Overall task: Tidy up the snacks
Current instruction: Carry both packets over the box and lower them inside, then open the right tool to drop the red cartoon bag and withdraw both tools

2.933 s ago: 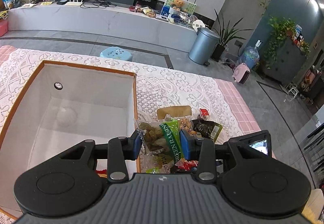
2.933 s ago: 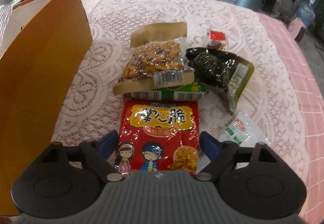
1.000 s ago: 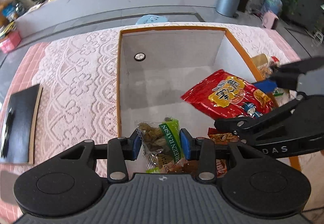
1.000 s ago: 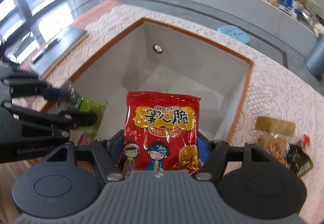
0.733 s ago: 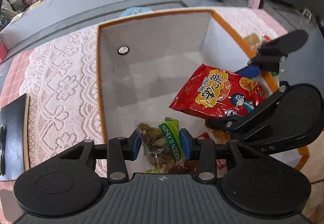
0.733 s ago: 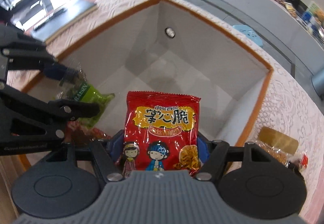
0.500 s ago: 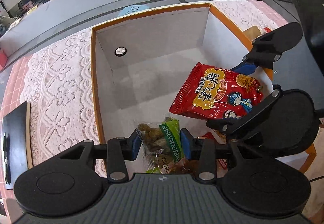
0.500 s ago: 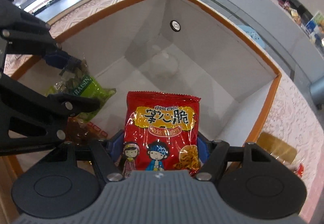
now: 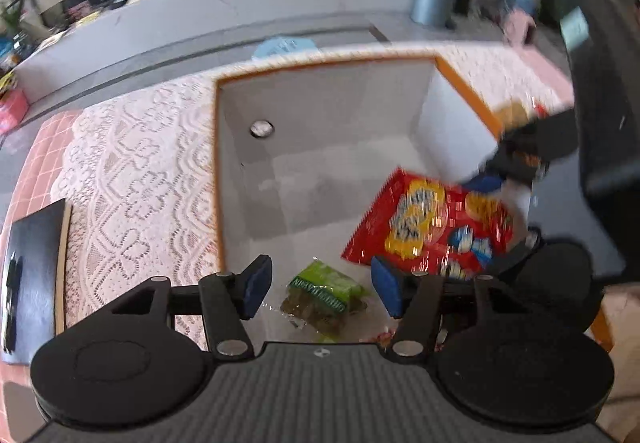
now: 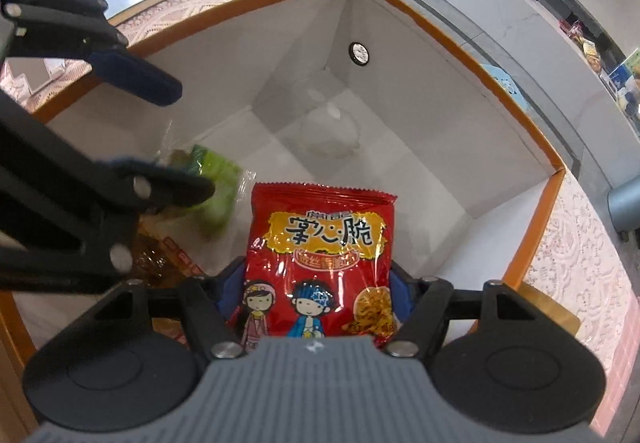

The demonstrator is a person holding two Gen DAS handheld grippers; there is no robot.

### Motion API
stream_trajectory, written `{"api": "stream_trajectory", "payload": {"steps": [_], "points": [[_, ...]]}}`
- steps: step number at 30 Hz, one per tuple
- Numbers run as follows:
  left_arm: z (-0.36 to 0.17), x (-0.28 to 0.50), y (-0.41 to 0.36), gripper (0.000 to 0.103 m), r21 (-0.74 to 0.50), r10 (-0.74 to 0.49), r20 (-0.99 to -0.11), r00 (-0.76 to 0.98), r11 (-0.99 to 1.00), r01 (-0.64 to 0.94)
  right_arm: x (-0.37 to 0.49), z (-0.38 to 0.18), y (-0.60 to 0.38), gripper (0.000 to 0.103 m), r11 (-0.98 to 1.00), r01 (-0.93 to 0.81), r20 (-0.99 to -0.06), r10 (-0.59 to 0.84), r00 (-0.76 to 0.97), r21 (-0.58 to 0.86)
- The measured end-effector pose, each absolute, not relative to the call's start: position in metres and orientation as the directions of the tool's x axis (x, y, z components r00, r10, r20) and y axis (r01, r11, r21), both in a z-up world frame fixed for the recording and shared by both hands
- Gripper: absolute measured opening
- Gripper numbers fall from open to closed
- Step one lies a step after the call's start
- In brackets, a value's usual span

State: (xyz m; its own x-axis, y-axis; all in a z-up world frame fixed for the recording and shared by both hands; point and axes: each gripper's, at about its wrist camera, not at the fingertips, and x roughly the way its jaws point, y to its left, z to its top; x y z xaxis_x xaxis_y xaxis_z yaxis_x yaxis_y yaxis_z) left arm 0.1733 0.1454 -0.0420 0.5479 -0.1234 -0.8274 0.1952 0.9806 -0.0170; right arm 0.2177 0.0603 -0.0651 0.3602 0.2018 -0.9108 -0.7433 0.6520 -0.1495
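Red snack bag btm hidden by right claw.

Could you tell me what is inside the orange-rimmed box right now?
Inside the box are a green raisin bag, loose below the opening left claw, and an amber-brown packet partly hidden by that claw. The red snack bag held by the right claw covers the floor beneath.

Red snack packet: large yellow-banded Chinese characters 掌心脆 across its front, smaller line beneath illegible; green raisin bag: white lettering, upside down and blurred, unreadable.
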Motion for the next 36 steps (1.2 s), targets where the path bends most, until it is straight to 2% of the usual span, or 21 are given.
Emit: {"api": "stream_trajectory", "payload": {"steps": [9,11,15,22,28,30,32,34,36], "points": [[-0.023,0.17,0.183,0.065,-0.246,-0.182,-0.752,0.633,0.969,-0.014,0.23,-0.064,0.072,0.069,0.754,-0.651,-0.919,0.188,0.345,-0.09],[-0.022,0.17,0.183,0.063,-0.245,-0.177,-0.748,0.64,0.969,-0.018,0.235,-0.068,0.077,0.069,0.771,-0.628,-0.921,0.165,0.353,-0.103],[-0.025,0.167,0.186,0.049,-0.234,-0.152,-0.753,0.64,0.971,-0.044,0.238,-0.077,0.087,0.069,0.782,-0.615,-0.928,0.149,0.341,-0.1],[-0.024,0.165,0.194,0.048,-0.281,-0.171,-0.741,0.65,0.957,-0.069,0.238,-0.083,0.088,0.069,0.803,-0.596,-0.94,0.208,0.27,0.006],[-0.027,0.162,0.187,0.038,-0.229,-0.141,-0.756,0.639,0.972,-0.056,0.244,-0.085,0.083,0.071,0.827,-0.555,-0.947,0.241,0.214,0.085],[-0.028,0.162,0.188,0.034,-0.23,-0.137,-0.757,0.639,0.971,-0.064,0.244,-0.082,0.081,0.078,0.827,-0.554,-0.944,0.251,0.213,0.095],[-0.029,0.161,0.191,0.032,-0.248,-0.143,-0.757,0.637,0.966,-0.077,0.242,-0.077,0.077,0.08,0.824,-0.558,-0.939,0.263,0.223,0.098],[-0.03,0.161,0.192,0.032,-0.255,-0.147,-0.758,0.636,0.963,-0.082,0.24,-0.071,0.073,0.079,0.821,-0.557,-0.931,0.291,0.221,0.124],[-0.03,0.16,0.192,0.032,-0.256,-0.146,-0.757,0.637,0.963,-0.084,0.24,-0.069,0.068,0.071,0.823,-0.546,-0.926,0.313,0.21,0.154]]}}
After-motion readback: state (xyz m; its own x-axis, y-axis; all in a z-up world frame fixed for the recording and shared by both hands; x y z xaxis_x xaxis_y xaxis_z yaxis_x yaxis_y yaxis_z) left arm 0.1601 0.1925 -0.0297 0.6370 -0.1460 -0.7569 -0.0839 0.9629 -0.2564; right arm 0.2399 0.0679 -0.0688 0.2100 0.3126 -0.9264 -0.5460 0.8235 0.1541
